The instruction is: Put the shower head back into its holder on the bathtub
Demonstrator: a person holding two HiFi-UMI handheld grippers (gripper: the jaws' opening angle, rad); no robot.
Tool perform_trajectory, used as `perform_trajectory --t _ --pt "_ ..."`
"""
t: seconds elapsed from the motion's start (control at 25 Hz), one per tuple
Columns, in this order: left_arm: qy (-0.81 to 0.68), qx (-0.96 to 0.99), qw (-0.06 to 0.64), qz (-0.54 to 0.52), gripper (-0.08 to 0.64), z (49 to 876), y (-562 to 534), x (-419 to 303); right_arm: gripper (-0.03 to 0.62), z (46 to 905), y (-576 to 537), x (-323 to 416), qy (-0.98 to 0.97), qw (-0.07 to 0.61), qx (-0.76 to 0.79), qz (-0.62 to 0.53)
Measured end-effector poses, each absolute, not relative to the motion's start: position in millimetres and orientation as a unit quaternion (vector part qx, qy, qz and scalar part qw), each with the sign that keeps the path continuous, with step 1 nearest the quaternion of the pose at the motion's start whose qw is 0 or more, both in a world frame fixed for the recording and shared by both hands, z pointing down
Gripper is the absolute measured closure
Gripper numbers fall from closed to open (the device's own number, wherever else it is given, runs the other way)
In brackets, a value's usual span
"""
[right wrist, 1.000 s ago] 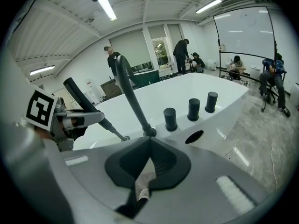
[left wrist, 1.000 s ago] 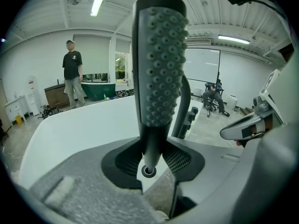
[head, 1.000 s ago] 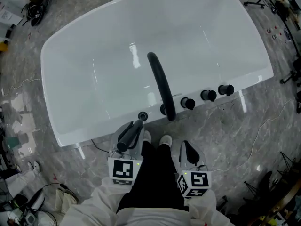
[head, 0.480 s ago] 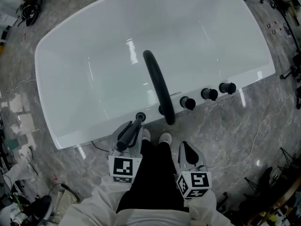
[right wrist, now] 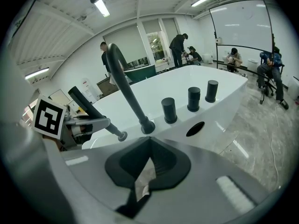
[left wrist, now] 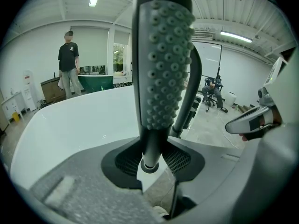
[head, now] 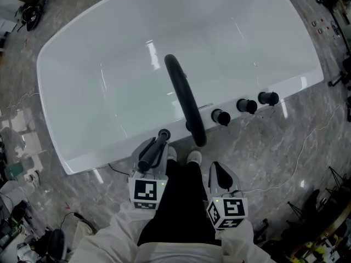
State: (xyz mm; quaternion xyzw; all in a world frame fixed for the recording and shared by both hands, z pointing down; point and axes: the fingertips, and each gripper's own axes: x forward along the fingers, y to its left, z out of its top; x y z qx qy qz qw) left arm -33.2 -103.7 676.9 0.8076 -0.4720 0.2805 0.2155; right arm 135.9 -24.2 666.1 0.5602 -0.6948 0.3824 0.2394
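Note:
The black shower head [head: 159, 143] is a long wand with a nubbed face [left wrist: 161, 64]. My left gripper [head: 153, 153] is shut on its handle and holds it slanted over the near rim of the white bathtub [head: 307, 81]. The handle's lower end sits at the round black holder [head: 164, 134] on the rim; in the right gripper view the wand [right wrist: 91, 108] runs down to that ring [right wrist: 122, 136]. How deep it sits I cannot tell. My right gripper [head: 219, 174] hangs off the tub by the person's legs, jaws shut and empty [right wrist: 148, 143].
A black arched spout [head: 184, 95] rises from the rim just right of the holder, with three black knobs [head: 220, 117] further right. Cables, stands and gear lie on the marble floor [head: 285, 147]. People [left wrist: 69, 64] stand and sit beyond the tub.
My left gripper has sunk a little with the shower head, bringing the handle's end down onto the holder ring. The right gripper has stayed put.

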Motion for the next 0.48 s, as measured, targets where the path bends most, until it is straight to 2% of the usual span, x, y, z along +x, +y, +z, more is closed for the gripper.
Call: perform_trajectory --t 0.48 --pt "-0.471 0.805 0.222 0.285 0.423 689.5 -104.4 -34.3 0.586 674.3 -22.2 130.5 -0.692 0.245 0.555 0.392"
